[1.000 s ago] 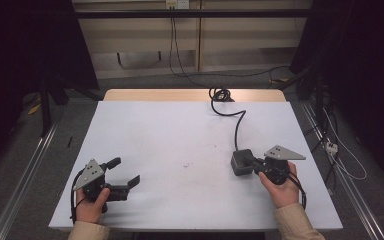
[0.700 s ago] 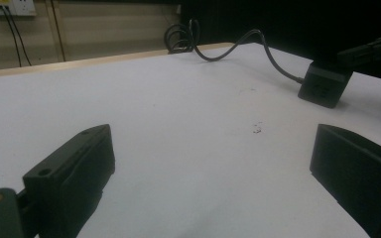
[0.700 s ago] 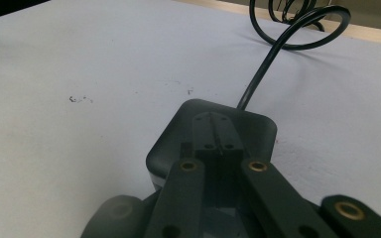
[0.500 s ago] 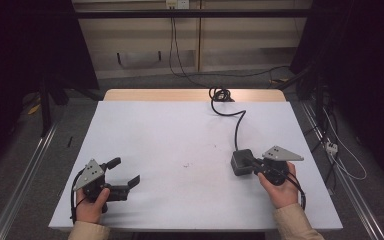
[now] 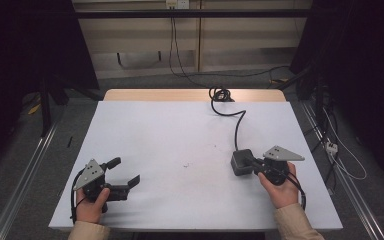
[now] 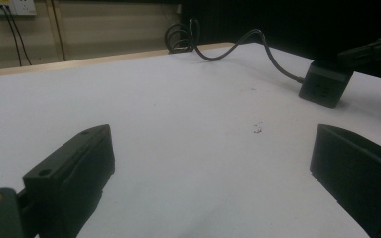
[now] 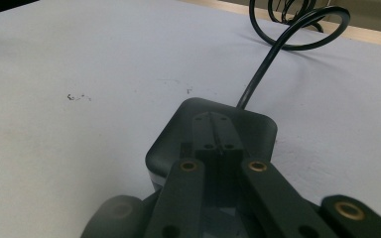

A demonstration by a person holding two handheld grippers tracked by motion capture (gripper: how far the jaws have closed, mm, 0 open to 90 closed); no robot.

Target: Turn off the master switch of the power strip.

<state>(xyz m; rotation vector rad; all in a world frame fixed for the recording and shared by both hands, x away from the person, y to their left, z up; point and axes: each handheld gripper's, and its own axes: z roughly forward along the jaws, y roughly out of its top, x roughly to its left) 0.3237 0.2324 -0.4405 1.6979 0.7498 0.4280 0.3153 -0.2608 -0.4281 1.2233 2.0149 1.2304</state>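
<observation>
Right now I am keeping the right gripper (image 5: 252, 164) low over the white table (image 5: 180, 130), its fingers (image 7: 218, 136) pressed together and lying flat across the top of the black power adapter (image 7: 178, 134), with the tips reaching toward the far edge where the cable (image 5: 237, 125) leaves it. I am not pinching the box; whether the fingers are touching the lid or hovering just above it I cannot tell. The adapter is sitting directly beneath and ahead of those fingers, well apart from the left gripper (image 5: 125, 172), whose fingers (image 6: 69, 173) are spread wide with nothing between them. I am judging the box to be rigid, smooth-shelled and moderately heavy for its bulk, so a top press will likely slide it instead of lifting it. The thick cable looks stiff and springy and is coiling at the far table edge, so it will probably tug back. I would be taking hold across the two flat side walls, away from the cable root.
</observation>
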